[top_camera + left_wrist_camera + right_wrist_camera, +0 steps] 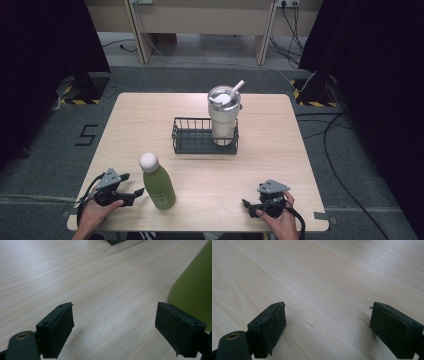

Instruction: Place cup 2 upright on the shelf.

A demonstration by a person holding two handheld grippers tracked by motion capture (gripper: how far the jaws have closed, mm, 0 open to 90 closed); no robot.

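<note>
A green bottle (159,184) with a white round cap stands upright near the table's front left. My left gripper (136,195) rests open on the table just left of it; in the left gripper view the bottle (195,290) sits beside the right jaw, outside the gap. A steel tumbler (223,116) with a lid and white straw stands in the right end of a black wire basket (192,140) at mid-table. My right gripper (248,207) lies open at the front right, with bare wood between its jaws.
The wooden table (150,115) has bare surface on the left and right of the basket. Cables (335,150) trail on the grey floor at the right. Table legs and black curtains stand behind.
</note>
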